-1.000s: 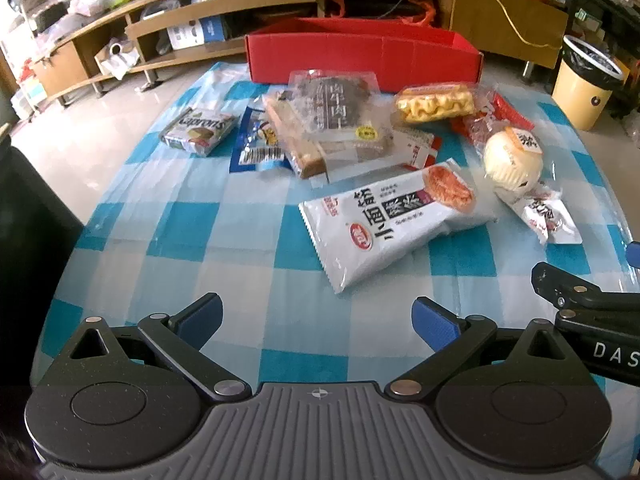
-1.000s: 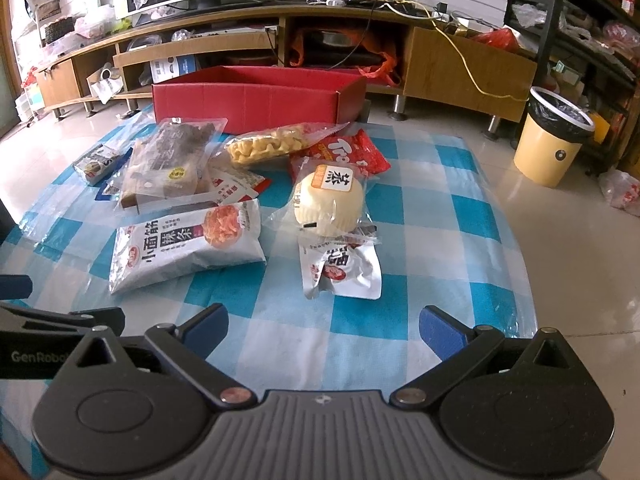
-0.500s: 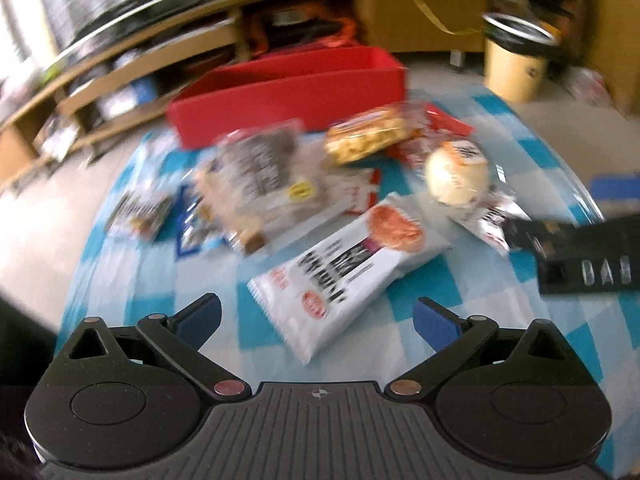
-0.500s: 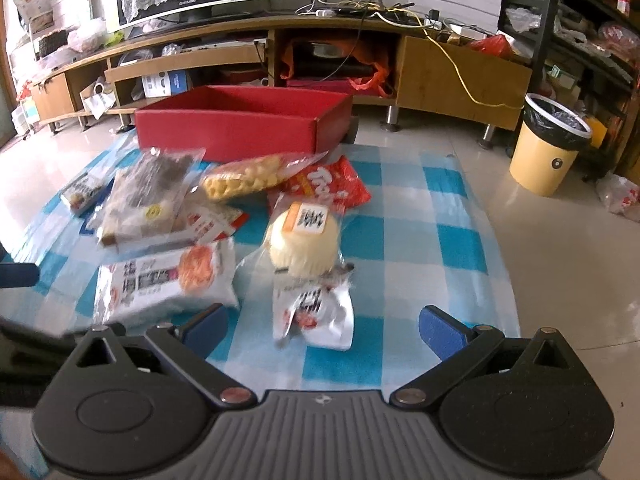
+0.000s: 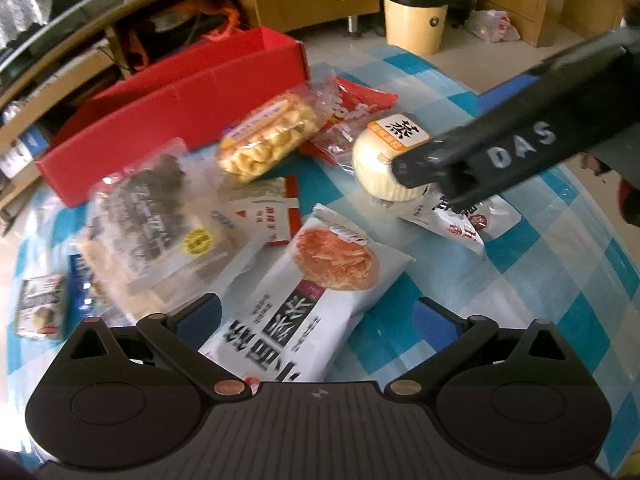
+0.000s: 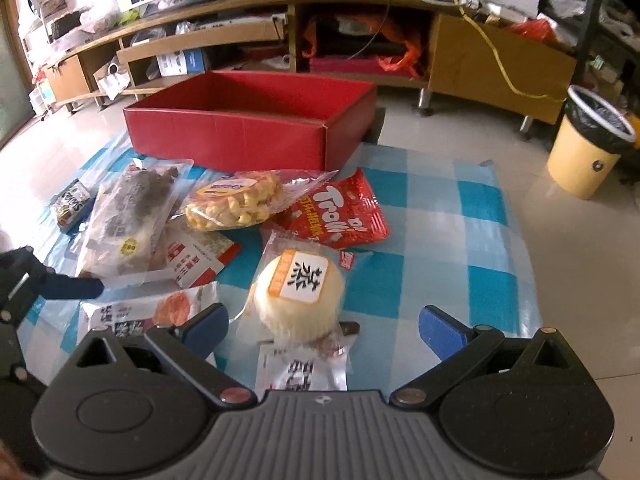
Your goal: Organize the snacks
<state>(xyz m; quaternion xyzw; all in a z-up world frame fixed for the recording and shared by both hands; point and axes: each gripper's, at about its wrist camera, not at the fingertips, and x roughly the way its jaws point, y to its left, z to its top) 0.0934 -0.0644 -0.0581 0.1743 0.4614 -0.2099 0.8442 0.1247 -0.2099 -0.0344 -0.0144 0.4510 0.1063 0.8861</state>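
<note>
Blue-and-white checked tablecloth [image 6: 436, 240] fills mid-frame, strewn with snacks below an empty red cardboard box [image 6: 248, 132]. Both tongs are released: right gripper [image 6: 323, 322] frames the round white plastic-wrapped bun [image 6: 300, 292], left gripper [image 5: 318, 312] straddles the white noodle-snack packet [image 5: 304, 300]. Best to descend squarely and pinch gently, since wrappers likely slip.

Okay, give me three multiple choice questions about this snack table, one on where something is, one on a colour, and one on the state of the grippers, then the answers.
1. Where does the red box stand?
A. at the far edge of the cloth, behind the snacks
B. on the floor by the bin
C. on top of the snacks

2. What colour is the Trolli packet?
A. green
B. red
C. black

3. How is the right gripper?
A. shut on the round bun
B. shut on nothing
C. open, nothing held

Answers: 1 A, the box sits past the pile on the checked cloth. 2 B, red wrapper with white lettering. 3 C, its blue fingers stand wide apart around the round bun without touching it.
</note>
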